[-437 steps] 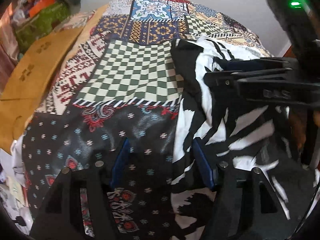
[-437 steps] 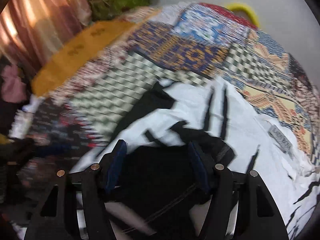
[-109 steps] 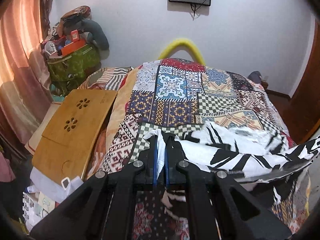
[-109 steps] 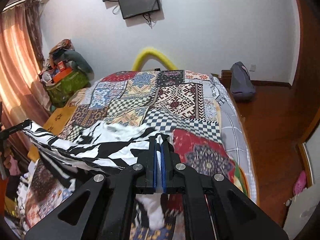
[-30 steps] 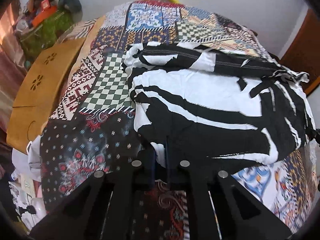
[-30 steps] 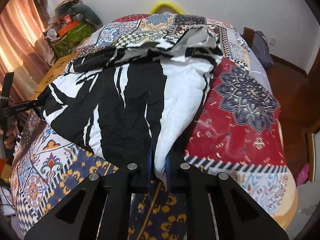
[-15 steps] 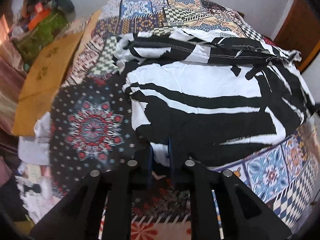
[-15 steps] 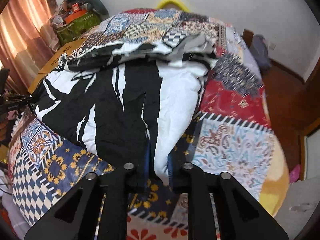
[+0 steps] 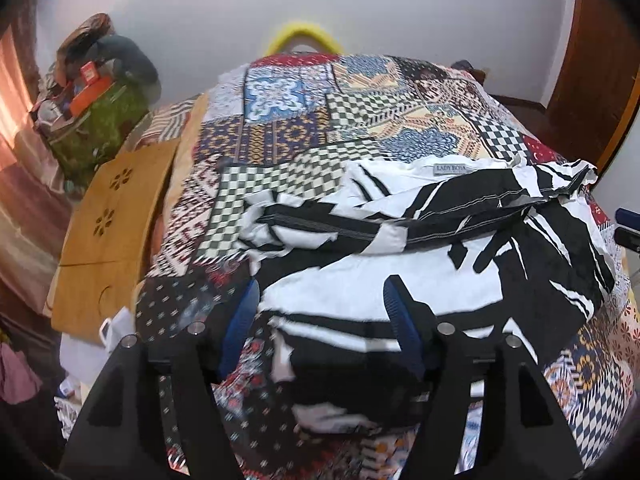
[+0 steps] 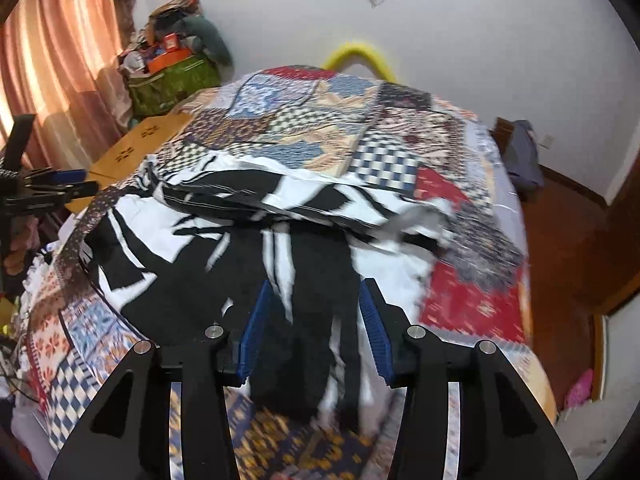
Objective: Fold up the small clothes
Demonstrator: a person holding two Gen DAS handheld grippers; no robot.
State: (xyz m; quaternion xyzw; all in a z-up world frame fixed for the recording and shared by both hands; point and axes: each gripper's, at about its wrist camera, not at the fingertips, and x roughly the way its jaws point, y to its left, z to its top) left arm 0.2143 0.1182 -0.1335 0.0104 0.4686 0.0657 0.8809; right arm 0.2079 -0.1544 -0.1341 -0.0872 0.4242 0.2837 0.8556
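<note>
Garment [image 9: 420, 280]: black-and-white print cloth, lying on the near part of the bed, folded over on itself, with a doubled band of fabric running across its far edge.
Garment label [image 9: 451, 169]: small grey tag on the far white edge; I read "LADY ROSA" on it in my left view.
Garment, near edge: hangs toward both of my cameras; the cloth is blurred here in both views.
Left gripper [image 9: 322, 316]: my jaws are opening; blue pads stand apart. The garment's near left part shows between them, and I see neither pad pressing on it.
Right gripper [image 10: 314, 314]: my jaws are opening; blue pads apart, less wide than on the left. A black and white fold of the garment lies between them, not pinched.
Left gripper seen from my right view [image 10: 48, 188]: at the left edge of that view, beside the garment's left end, with part of a hand behind it.
Right gripper seen from my left view [image 9: 628, 226]: only its tip shows, at the right edge, just beside the garment's right end.
Bed [image 9: 288, 136]: covered by a patchwork spread of checks and tile prints; the garment lies directly on it.
Board [image 9: 108, 236]: wooden, with flower cut-outs, along the bed's left side.
Green bag [image 10: 172, 84]: in the far left corner, heaped with items.
Curtain [image 10: 60, 56]: pink, on the left wall.
Yellow arch [image 10: 358, 54]: behind the bed's far end, against the wall.
</note>
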